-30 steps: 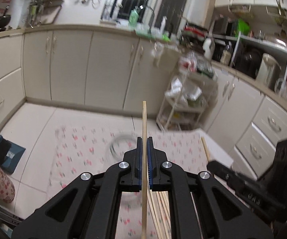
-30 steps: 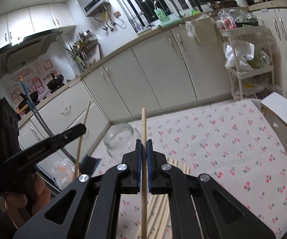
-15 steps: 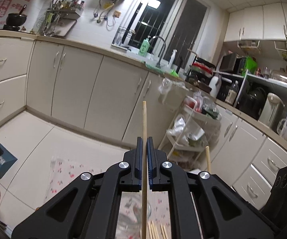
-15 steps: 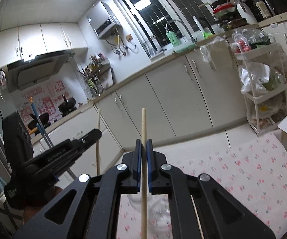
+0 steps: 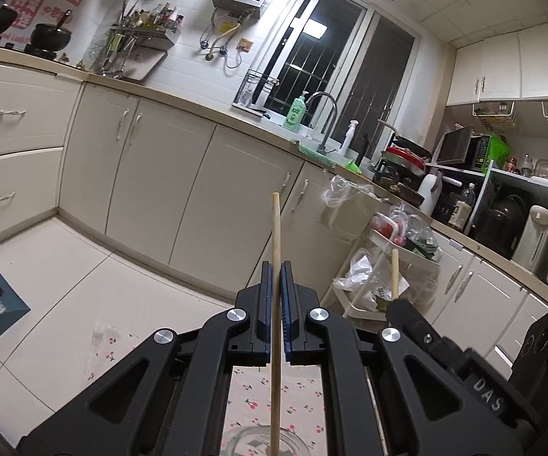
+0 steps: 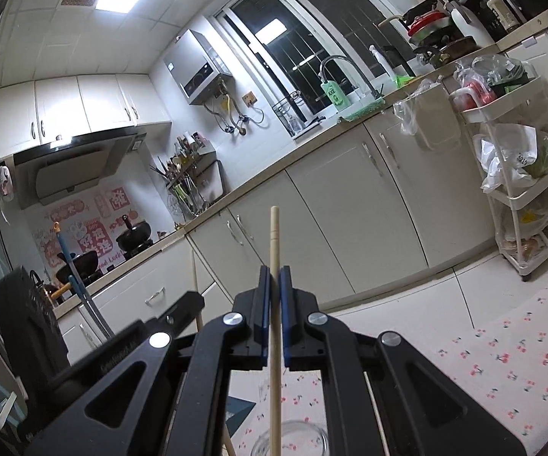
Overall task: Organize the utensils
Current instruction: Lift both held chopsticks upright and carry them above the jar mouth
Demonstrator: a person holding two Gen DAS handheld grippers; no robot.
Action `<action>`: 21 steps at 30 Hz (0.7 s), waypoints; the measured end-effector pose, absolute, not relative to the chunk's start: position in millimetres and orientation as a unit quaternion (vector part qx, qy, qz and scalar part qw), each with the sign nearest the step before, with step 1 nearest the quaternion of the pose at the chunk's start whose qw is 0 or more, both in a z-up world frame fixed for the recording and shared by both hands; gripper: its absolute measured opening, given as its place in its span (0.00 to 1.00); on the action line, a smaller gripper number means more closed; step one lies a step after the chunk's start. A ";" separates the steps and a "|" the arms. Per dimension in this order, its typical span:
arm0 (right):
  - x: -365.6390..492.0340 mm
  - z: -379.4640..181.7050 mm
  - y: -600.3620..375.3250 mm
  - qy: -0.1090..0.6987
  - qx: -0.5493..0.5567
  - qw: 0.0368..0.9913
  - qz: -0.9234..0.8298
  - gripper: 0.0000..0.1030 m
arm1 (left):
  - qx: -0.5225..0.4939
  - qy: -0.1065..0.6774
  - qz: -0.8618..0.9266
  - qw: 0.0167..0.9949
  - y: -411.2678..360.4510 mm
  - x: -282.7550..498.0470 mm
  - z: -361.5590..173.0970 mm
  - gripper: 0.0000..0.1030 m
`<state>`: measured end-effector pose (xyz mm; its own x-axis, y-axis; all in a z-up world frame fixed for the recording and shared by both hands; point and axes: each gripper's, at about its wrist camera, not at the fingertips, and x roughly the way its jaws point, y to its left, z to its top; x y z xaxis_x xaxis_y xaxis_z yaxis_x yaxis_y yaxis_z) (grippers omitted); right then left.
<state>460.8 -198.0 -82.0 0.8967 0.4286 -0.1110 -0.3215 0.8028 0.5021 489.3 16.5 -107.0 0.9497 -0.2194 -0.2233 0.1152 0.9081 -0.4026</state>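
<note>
The left gripper (image 5: 277, 285) is clamped on a wooden chopstick (image 5: 275, 304), which stands upright between its blue pads, top end at twelve o'clock above the fingertips and lower end running down over the rim of a glass jar (image 5: 262, 442) at six o'clock. The right gripper (image 6: 273, 288) pinches a second chopstick (image 6: 274, 304) the same way, also upright, with the same jar's rim (image 6: 292, 440) showing at six o'clock below it. In the left view the right-hand tool (image 5: 475, 372) sits at four o'clock with its chopstick tip poking up beside it; in the right view the left-hand tool (image 6: 84, 353) sits at eight o'clock, its stick rising near it. The jar rests on a cherry-print cloth (image 6: 501, 361) spread toward four o'clock. Beyond, cream cabinets (image 5: 152, 174) run along the wall, a sink tap (image 5: 327, 114) under the window at one o'clock, and a white shelf cart (image 6: 517, 174) loaded with bags at three o'clock.
</note>
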 end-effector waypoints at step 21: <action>497.5 -113.8 -180.0 0.120 0.226 0.948 0.191 0.06 | -0.201 0.144 -0.077 0.966 18.6 508.4 -140.9 0.04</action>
